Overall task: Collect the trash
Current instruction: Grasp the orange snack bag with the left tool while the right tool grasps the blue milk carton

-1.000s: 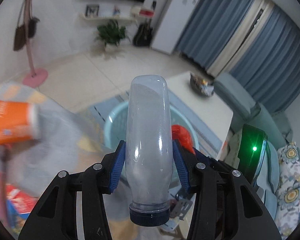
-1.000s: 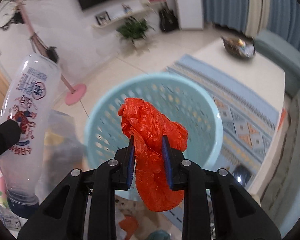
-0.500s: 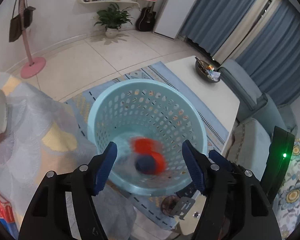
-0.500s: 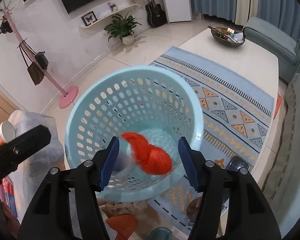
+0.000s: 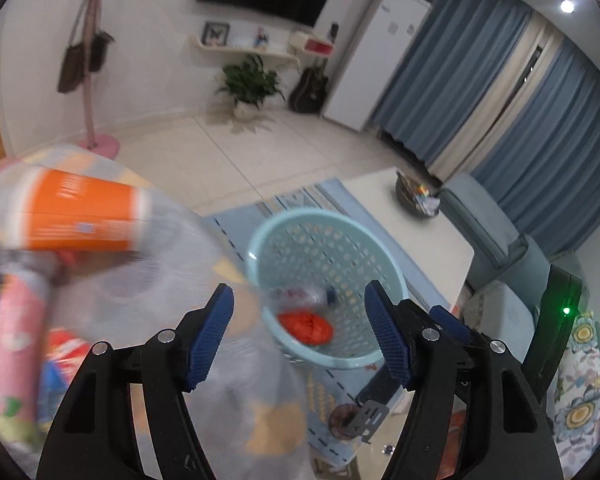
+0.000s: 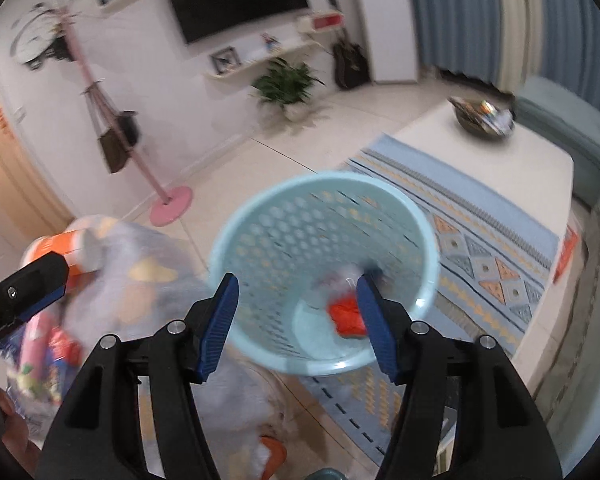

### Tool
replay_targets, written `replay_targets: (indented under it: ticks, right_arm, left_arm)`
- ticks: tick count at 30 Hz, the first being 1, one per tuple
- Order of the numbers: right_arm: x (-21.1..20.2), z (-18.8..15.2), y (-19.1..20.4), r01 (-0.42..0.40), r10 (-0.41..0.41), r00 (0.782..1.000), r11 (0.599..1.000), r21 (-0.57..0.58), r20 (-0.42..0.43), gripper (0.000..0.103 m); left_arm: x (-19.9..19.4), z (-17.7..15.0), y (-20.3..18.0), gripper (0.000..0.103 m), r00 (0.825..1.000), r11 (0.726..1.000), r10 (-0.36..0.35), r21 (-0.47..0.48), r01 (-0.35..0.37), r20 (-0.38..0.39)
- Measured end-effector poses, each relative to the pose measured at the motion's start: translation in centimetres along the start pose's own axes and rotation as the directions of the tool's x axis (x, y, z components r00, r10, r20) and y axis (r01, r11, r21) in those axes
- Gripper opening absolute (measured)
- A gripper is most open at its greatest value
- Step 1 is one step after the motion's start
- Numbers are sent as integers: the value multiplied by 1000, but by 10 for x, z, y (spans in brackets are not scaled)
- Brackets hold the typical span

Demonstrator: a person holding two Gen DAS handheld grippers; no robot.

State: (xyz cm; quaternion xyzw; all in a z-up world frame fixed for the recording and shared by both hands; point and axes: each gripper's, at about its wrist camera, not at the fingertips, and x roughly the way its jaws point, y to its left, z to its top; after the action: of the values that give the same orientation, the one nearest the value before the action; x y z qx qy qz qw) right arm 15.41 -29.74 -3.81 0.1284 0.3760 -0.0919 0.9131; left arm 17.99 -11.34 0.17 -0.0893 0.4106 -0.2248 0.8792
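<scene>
Plastic trash is partly in: from the left wrist we see our left tongs (image 5: pixel 298 330) wide and empty, with the clear bottle (image 5: pixel 300 294) and orange bag (image 5: pixel 306 326) in the basket (image 5: pixel 384 268), while at nine o'clock an orange cup (image 5: pixel 80 216) and wrappers (image 5: pixel 60 354) wait on the cloth; from the right wrist our right tongs (image 6: pixel 296 322) gape empty over the same load.

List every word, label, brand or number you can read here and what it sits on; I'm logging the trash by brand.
None can be read.
orange cup: pale lettering and a small code patch, blurred.
clear bottle in the basket: red label print, too small and blurred.
pink packet: coloured print, blurred.
white fridge: small marks near its top, too small to read.
</scene>
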Motion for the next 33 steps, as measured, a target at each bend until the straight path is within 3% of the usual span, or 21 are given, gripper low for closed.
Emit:
replay_targets:
  ticks: [5, 9, 11, 15, 18, 22, 26, 28, 33]
  right_arm:
    - [-35, -9, 57, -113, 120, 991, 987, -117, 55, 58]
    - [-56, -25, 103, -209, 227, 972, 955, -213, 64, 58]
    - [-65, -34, 127, -268, 291, 955, 927, -262, 54, 58]
    - [-77, -52, 168, -360, 390, 921, 870, -335, 22, 71]
    - [-78, -72, 204, -419, 443, 896, 811, -408, -39, 72]
    - [-74, -104, 246, -486, 483, 864, 725, -488, -143, 72]
    - [-65, -131, 279, -490, 454, 864, 657, -573, -219, 72]
    - [-59, -136, 285, -498, 445, 861, 641, -583, -246, 72]
    - [-48, -143, 289, -528, 429, 847, 614, -587, -314, 71]
  left_arm:
    - [-63, -4, 17, 67, 994, 999, 46, 13, -48, 95]
    - [-114, -12, 47, 67, 978, 992, 122, -12, -122, 171]
    - [-135, -18, 65, 67, 968, 987, 162, -32, -159, 193]
    - [-176, -42, 115, 72, 930, 954, 298, -90, -285, 215]
    - [-198, -65, 153, 72, 897, 914, 400, -154, -375, 188]
    - [-216, -97, 203, 74, 879, 870, 464, -241, -430, 108]
    - [-221, -131, 237, 81, 871, 836, 491, -302, -459, 34]
    - [-218, -143, 246, 88, 879, 830, 477, -332, -448, 5]
    - [-199, -149, 253, 89, 880, 820, 471, -337, -463, -63]
